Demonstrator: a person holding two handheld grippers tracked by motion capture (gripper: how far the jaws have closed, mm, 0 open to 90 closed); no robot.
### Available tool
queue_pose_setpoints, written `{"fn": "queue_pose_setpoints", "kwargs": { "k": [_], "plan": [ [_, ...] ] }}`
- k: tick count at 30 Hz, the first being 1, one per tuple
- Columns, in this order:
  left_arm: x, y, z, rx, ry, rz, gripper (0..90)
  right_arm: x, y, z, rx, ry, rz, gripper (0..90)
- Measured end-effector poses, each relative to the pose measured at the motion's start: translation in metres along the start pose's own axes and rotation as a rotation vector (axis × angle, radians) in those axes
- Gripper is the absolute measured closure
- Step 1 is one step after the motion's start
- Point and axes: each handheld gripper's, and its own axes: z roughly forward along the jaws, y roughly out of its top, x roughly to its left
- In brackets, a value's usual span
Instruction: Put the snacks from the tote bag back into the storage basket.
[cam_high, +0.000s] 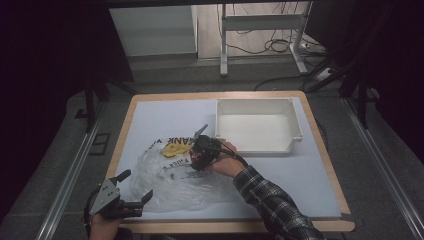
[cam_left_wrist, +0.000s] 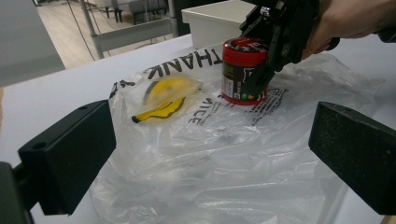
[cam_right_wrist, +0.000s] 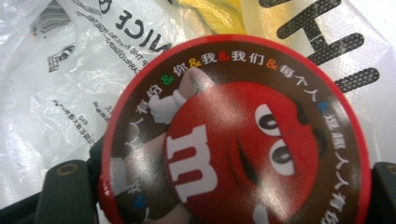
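Note:
A candy jar (cam_left_wrist: 243, 70) with a red lid (cam_right_wrist: 238, 140) stands upright on a clear plastic bag (cam_high: 170, 185) printed with black letters. My right gripper (cam_high: 202, 152) comes down over the jar from above, and its black fingers (cam_right_wrist: 65, 191) press against the jar's two sides under the lid. A flat yellow item (cam_left_wrist: 168, 95) lies inside the bag, just left of the jar. At the table's front left corner my left gripper (cam_high: 136, 185) is open, its jaws wide apart at the bag's near edge with nothing between them.
A white rectangular bin (cam_high: 295, 120) sits at the back right of the white board (cam_high: 310, 175), just right of and behind the jar. The person's plaid sleeve (cam_high: 270, 200) crosses the front right. Table legs and cables lie beyond the far edge.

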Motion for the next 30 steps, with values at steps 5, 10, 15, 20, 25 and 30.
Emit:
{"fn": "queue_pose_setpoints", "kwargs": {
  "k": [5, 10, 15, 20, 25, 30],
  "plan": [
    [0.0, 0.0, 0.0, 0.0, 0.0, 0.0, 0.6, 0.001, 0.001, 0.0, 0.009, -0.01, -0.009, 25.1],
    [0.0, 0.0, 0.0, 0.0, 0.001, 0.001, 0.6, 0.002, 0.001, -0.001, 0.011, -0.01, -0.008, 25.3],
    [0.0, 0.0, 0.0, 0.001, 0.001, 0.001, 0.6, 0.003, 0.001, -0.002, 0.012, -0.018, -0.018, 25.4],
    [0.0, 0.0, 0.0, 0.002, 0.001, 0.003, 0.7, 0.005, 0.002, -0.008, -0.001, -0.014, -0.026, 25.4],
    [0.0, 0.0, 0.0, 0.001, 0.003, 0.003, 0.7, 0.007, 0.005, -0.02, -0.023, -0.002, -0.035, 25.4],
    [0.0, 0.0, 0.0, -0.003, 0.004, 0.0, 0.6, 0.01, 0.006, -0.026, -0.029, -0.001, -0.048, 25.5]
  ]
}}
